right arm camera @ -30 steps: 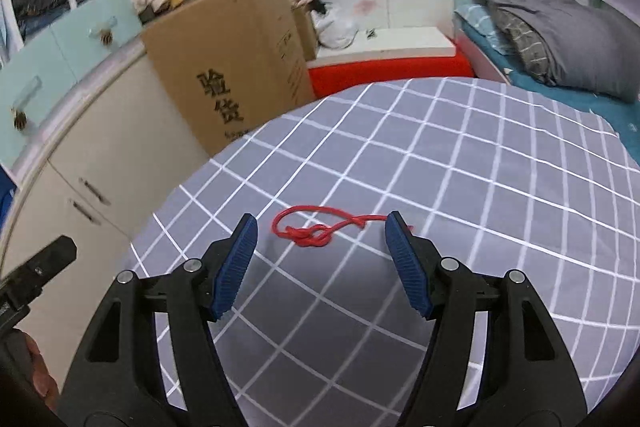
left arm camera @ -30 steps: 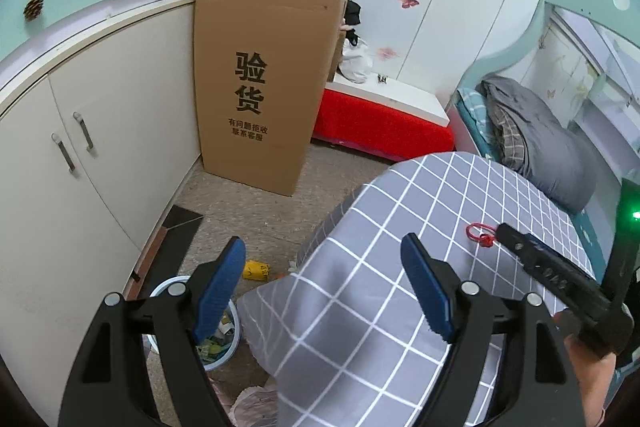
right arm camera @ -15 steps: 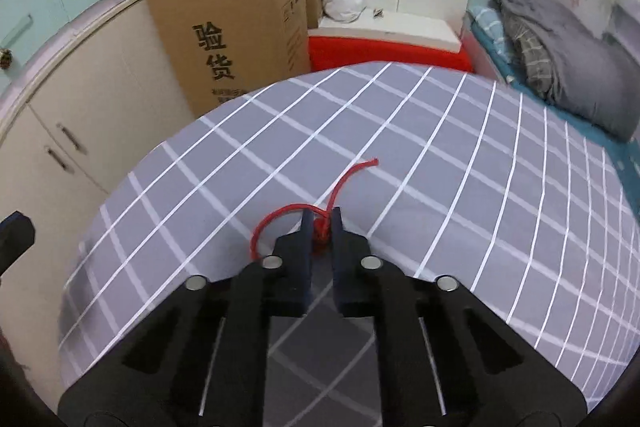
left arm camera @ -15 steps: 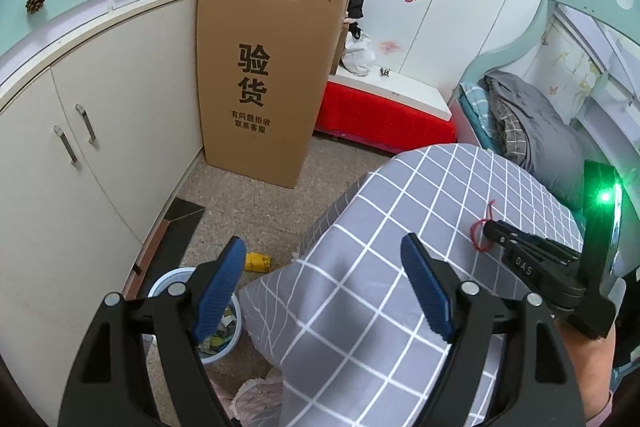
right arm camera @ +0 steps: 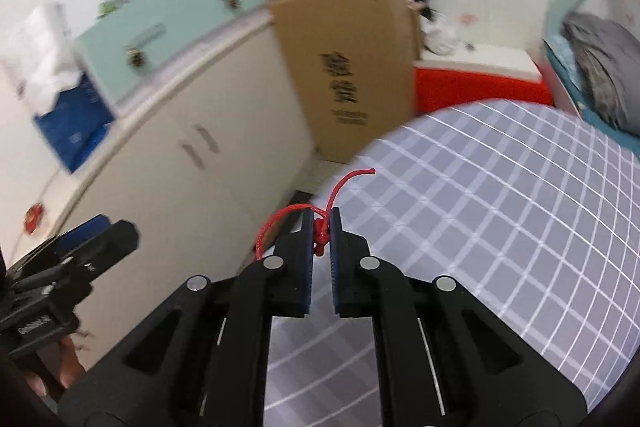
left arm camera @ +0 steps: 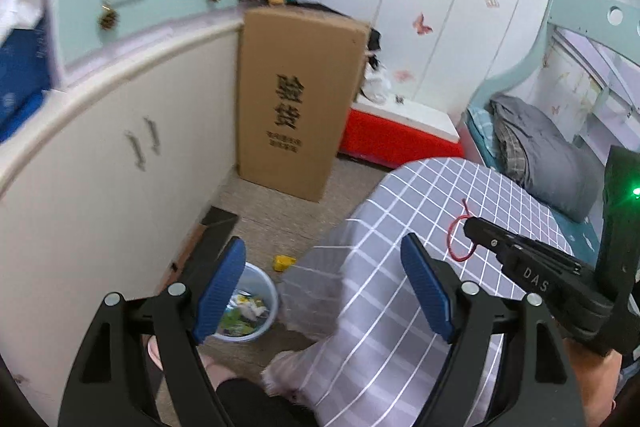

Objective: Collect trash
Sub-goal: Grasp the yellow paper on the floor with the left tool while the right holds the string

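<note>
Right gripper (right arm camera: 320,227): clamped on the knot of the red string (right arm camera: 320,239), whose loop and loose end stick out past the fingertips; the string hangs clear of the checked bedcover (right arm camera: 500,219).
Left gripper (left arm camera: 324,287): jaws wide apart, nothing between them.
Landmark: the pale blue trash bin (left arm camera: 264,307) on the floor, beside the bed's near corner and in front of the cream cabinet (left arm camera: 100,167).
Done so far: string picked up; the bin already holds scraps.
Still to do: carry the string over to the bin and let it go there; it is well apart from the bin now, up over the bed.
Also left: a small yellow piece (left arm camera: 283,261) lies on the floor just beyond the bin, probably more trash to collect.
</note>
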Tool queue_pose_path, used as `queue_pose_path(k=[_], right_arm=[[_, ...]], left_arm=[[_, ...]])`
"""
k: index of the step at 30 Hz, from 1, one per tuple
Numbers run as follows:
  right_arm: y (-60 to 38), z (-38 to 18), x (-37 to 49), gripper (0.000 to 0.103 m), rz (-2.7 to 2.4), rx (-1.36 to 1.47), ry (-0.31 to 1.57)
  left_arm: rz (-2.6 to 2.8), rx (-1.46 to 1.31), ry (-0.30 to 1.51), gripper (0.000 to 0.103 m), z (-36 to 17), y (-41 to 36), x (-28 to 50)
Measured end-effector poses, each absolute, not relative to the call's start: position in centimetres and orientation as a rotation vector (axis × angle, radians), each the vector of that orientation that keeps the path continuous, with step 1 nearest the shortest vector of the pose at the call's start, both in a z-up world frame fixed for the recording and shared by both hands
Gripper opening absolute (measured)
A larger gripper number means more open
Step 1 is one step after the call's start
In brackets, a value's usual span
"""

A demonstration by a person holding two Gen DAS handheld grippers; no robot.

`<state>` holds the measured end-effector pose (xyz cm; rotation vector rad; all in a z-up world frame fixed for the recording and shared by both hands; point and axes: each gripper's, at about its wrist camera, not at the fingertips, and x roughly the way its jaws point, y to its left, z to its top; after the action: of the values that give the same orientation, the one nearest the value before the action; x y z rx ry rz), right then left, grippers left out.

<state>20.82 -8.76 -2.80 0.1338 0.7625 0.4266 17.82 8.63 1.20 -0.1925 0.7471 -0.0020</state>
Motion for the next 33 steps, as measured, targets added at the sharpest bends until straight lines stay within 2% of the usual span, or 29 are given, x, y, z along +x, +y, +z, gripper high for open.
queue_pose_path(k=[5,9,15,20,24,27,30,33], right_arm=[[-4.3,-0.6,17.3,0.008,0.489,0.105,0.734],[-1.3,-1.7,17.1,0.007,0.462,0.080,0.757],[3.6,-7.2,21.1,0.007,0.407,0.057,0.847],[10.4,-13.4,28.1,0.007,0.356,-0.041,0.898],[14.1,-20.6,36.9,0.007,0.318,-0.051,0.984],[15.9,-27.2,44.7,0.007,0.273,-0.052,1.034],[15.6,-35.1,52.3,0.007,0.184,0.083,1.090],[15.8,-41.3,56.6,0.007,0.154,0.059,1.146]], left_arm=[[0.066,-0.202,0.707,0.080,3.2,12.2,14.6],[0.049,-0.207,0.715,0.080,2.5,13.5,15.0],[0.019,-0.246,0.778,0.080,-3.1,17.2,18.3],[0.050,-0.306,0.856,0.080,-10.2,23.1,24.1],[0.076,-0.352,0.950,0.080,-17.4,27.4,31.1],[0.074,-0.336,1.048,0.079,-24.0,29.1,38.4],[0.041,-0.334,1.153,0.079,-31.8,29.9,46.7],[-0.027,-0.358,1.297,0.078,-40.3,29.7,53.9]])
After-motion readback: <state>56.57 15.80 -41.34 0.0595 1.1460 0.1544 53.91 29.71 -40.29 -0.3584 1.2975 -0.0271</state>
